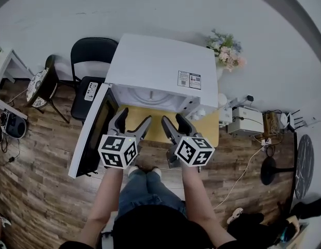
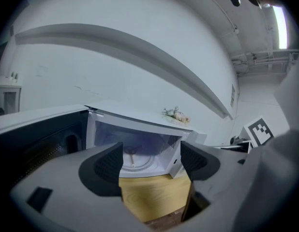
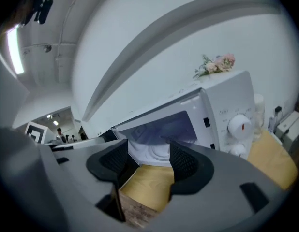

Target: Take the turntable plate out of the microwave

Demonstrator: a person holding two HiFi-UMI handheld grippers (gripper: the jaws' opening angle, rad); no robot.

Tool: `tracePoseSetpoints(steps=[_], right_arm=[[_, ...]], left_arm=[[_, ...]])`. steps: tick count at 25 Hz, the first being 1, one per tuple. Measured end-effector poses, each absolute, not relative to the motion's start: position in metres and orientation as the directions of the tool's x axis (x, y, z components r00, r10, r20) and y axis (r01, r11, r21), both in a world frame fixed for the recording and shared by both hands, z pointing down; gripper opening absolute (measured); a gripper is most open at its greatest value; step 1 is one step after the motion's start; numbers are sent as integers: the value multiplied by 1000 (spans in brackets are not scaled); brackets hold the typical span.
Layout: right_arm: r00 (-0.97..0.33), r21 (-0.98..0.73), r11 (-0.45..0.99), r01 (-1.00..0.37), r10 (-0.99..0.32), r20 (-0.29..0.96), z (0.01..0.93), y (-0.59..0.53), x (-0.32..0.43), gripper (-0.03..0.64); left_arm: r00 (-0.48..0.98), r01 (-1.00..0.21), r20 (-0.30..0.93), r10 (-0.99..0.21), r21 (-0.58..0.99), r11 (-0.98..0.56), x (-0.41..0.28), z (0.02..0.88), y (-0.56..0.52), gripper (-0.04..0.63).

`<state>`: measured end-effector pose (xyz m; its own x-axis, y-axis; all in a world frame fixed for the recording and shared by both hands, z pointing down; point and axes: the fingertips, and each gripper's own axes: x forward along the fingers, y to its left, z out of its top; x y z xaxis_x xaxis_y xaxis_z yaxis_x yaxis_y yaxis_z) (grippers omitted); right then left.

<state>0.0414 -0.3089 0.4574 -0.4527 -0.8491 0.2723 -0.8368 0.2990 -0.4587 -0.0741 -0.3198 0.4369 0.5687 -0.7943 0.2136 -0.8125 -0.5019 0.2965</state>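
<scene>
A white microwave (image 1: pixel 160 66) sits on a yellow-topped counter (image 1: pixel 210 129) over a plank floor (image 1: pixel 36 191). Its door (image 1: pixel 92 134) is swung wide to the person's left. A black chair (image 1: pixel 93 61) stands just behind that side.

From the head view, the oven's flat top hides most of the cavity and only a strip of pale interior shows. The left gripper (image 1: pixel 134 119) and the right gripper (image 1: pixel 174 120) hover side by side over the counter's front edge, near the opening but apart from it. Each carries a cube of square markers.

The gripper views show what the head view cannot. The left gripper view looks straight into the cavity. There the turntable plate (image 2: pixel 139 162) lies flat on the oven floor, framed between the dark fingers (image 2: pixel 108 166).

The right gripper view comes in at a tilt. It catches only part of the plate (image 3: pixel 159 151), but it alone shows the control panel and its round knob (image 3: pixel 238 125).

Both pairs of fingers stand wide apart with nothing between them but open air.

A small bunch of pink and white flowers (image 1: pixel 227 48) sits beside the oven's far right corner.
</scene>
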Motion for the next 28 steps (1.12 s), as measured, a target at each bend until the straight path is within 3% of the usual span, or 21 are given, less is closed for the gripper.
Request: tracePoseSetpoints(steps=[6,12,15,28], right_arm=[[-372,-578,142,-804,-878,302,488,-321,37,265],[-349,-755,26,-655,-897,272,514,-329,37,242],[-340,-852,-44,-521,-905,255,533,-338,43,240],[-330,-959,-157,-238,-915,232,588,-403,51,207]], left_arm=[[620,-751,258,-741,468,-465,-79,465,-330,367],[641,-680,255,-724,626,-382,-88,488,-333,275],[640,-673,259,-724,643,-365,-89,496,-336,275],[619,-638,248,-746,712,-294,-89,518,-358,275]])
